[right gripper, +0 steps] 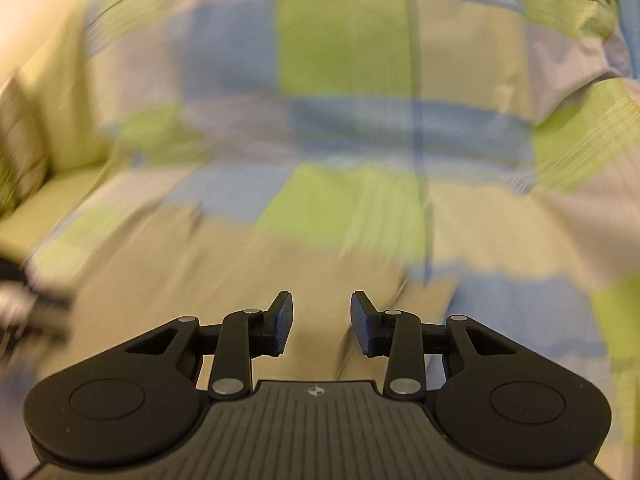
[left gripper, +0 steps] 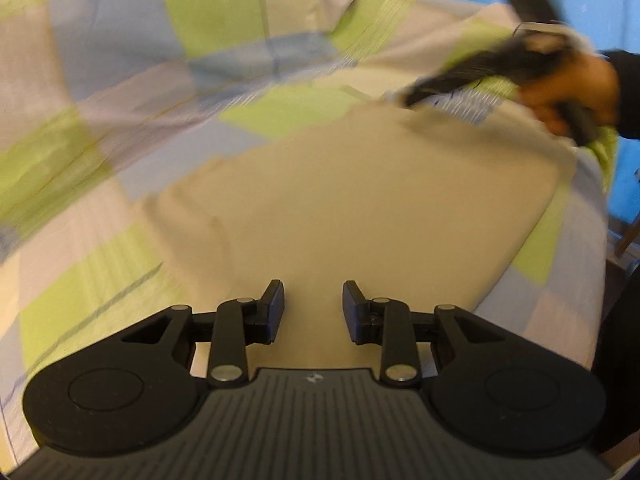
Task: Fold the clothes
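Note:
A beige garment [left gripper: 360,200] lies flat and folded on a checked bedspread [left gripper: 120,60]. In the left wrist view my left gripper [left gripper: 313,312] hovers open over the garment's near edge, nothing between its fingers. The right gripper [left gripper: 412,100] shows blurred at the garment's far right corner, held by a hand [left gripper: 576,88]. In the right wrist view the right gripper [right gripper: 321,322] is open above the beige garment [right gripper: 240,280], empty. The image is motion-blurred.
The green, blue and grey checked bedspread [right gripper: 340,60] covers the whole bed. The bed's right edge [left gripper: 596,216] drops off beside a blue wall [left gripper: 628,184]. A pillow-like bulge [right gripper: 32,140] sits at the left in the right wrist view.

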